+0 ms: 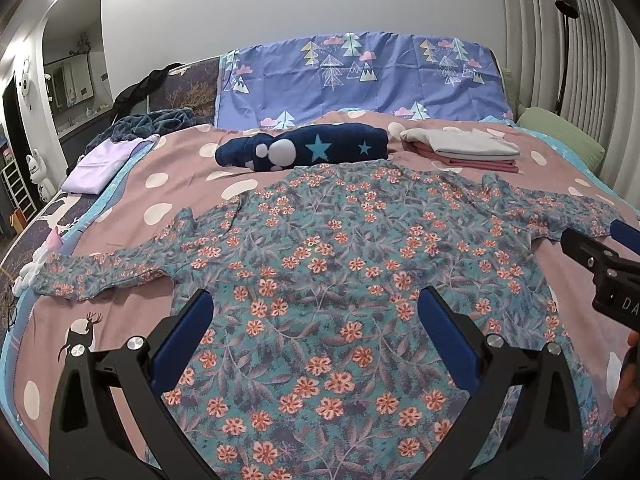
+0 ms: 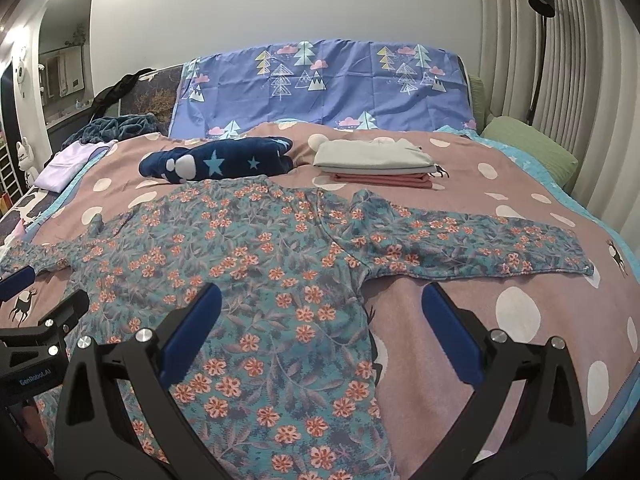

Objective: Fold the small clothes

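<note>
Garment: teal long-sleeved top with orange flower print [image 1: 320, 264] [image 2: 256, 280] is lying flat on the bed, both sleeves spread out toward the left and right edges, hem toward the near edge.
Bed: pink bedspread with white dots and deer print [image 1: 132, 184] [image 2: 500, 320] is carrying everything; blue sheet with tree print [image 1: 360, 76] [image 2: 320, 80] is draping over the head end.
Left gripper: black gripper with blue pads [image 1: 316, 300] is hovering over the lower body of the top, jaws spread wide, holding nothing.
Right gripper: black gripper with blue pads [image 2: 320, 296] is hovering over the top's right side edge, just below the right sleeve; jaws wide apart, nothing between them. In the left wrist view only its side is showing at the right edge [image 1: 600, 256].
Hand: part of a hand [image 1: 628, 376] is showing at the right edge of the left wrist view.
Folded pile: grey folded cloth on a pink folded cloth [image 1: 460, 146] [image 2: 376, 160] is sitting beyond the top, toward the far right of the bed.
Navy item: dark blue fleece bundle with light blue stars [image 1: 304, 148] [image 2: 216, 160] is lying just beyond the top's neckline, left of the pile.
Lilac item: pale purple folded cloth [image 1: 100, 164] [image 2: 64, 164] is sitting at the far left edge.
Pillow: green pillow [image 1: 560, 140] [image 2: 528, 144] is sitting at the far right corner.
</note>
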A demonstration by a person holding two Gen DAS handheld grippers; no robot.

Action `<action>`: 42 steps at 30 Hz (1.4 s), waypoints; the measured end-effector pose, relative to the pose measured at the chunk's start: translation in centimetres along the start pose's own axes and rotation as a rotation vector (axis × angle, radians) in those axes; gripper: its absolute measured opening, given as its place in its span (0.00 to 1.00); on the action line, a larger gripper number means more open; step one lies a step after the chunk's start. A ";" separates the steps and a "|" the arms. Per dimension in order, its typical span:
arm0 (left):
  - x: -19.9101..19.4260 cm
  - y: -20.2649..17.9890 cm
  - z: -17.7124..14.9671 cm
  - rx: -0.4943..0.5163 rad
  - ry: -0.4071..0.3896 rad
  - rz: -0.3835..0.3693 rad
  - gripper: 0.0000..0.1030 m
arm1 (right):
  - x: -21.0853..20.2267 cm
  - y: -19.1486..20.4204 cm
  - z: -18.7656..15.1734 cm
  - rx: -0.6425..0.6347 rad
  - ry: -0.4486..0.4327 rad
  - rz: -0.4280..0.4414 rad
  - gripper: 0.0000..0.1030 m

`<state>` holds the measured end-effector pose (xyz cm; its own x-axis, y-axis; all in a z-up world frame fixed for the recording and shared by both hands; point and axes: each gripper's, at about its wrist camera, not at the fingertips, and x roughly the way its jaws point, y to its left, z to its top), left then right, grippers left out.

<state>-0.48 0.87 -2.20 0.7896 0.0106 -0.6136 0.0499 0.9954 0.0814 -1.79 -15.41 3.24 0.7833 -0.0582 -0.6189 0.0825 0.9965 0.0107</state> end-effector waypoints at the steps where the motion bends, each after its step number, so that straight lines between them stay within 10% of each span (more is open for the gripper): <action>1: 0.0 0.0 -0.1 0.000 0.002 0.000 0.99 | 0.0 0.0 0.0 0.002 0.003 -0.001 0.98; 42: 2.2 4.9 -2.5 -0.143 0.061 -0.057 0.99 | 3.2 4.1 -1.0 -0.069 0.187 -0.052 0.98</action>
<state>-0.04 6.00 -5.10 0.7491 -0.0449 -0.6610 0.0025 0.9979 -0.0649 0.44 -11.47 0.54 0.6505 -0.1037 -0.7524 0.0725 0.9946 -0.0744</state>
